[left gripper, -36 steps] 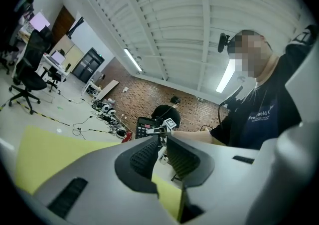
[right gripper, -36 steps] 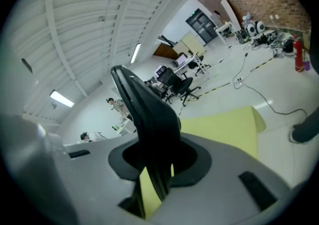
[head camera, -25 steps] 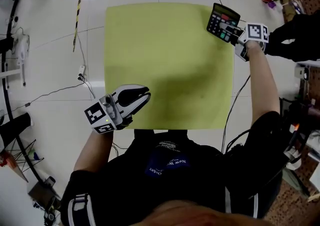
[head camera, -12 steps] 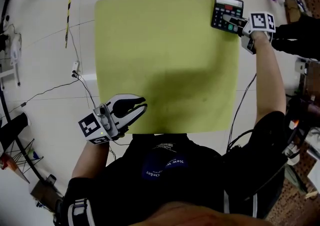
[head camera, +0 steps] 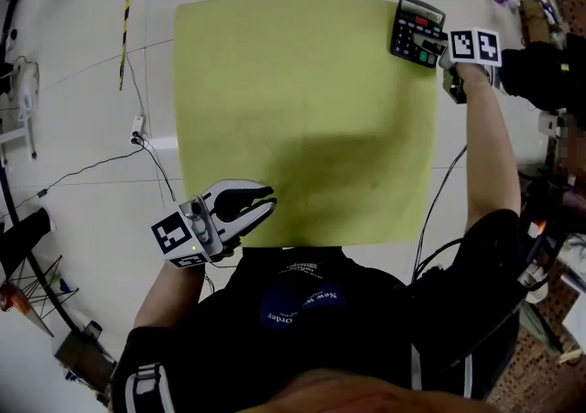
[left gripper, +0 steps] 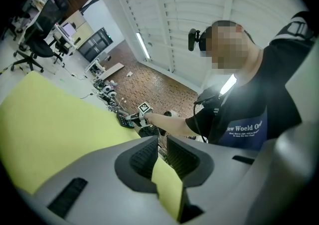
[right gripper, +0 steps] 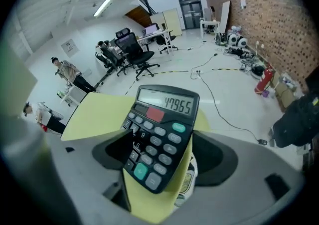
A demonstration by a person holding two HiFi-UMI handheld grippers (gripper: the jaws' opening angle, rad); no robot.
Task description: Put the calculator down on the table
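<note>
- Your right tongs (right gripper: 164, 169) are opening. The calculator (head camera: 417, 29) lies between the jaws, and a strip of yellow table (head camera: 302, 127) shows between its right edge and the right jaw, so the pads no longer clamp it.
- In the right gripper view the calculator leans keys-up across the gap, its display end pointing away from you. I cannot tell whether its whole back lies flat on the table.
- Your left tongs (head camera: 268, 199) are closed down to a sliver with nothing in them. They hang at the table's near edge, towards its left corner, well apart from the work.
- Seen from the head view, the calculator is at the table's far right corner, close to the right edge. Your right tongs reach it from just outside that edge.
- The rest of the table is bare. Cables run across the floor (head camera: 82, 127) beyond the table's left and far sides.
- By my reading you are at the release, the last step of the task.
- Next, let the jaws finish spreading. Then draw the right tongs straight back off the table's right side without catching the calculator's near end.
- Watch that corner. The calculator lies so near the table's edge that a nudge on withdrawal could tip it over the side.
- Keep the left tongs where they are, since nothing at the near edge needs them.
</note>
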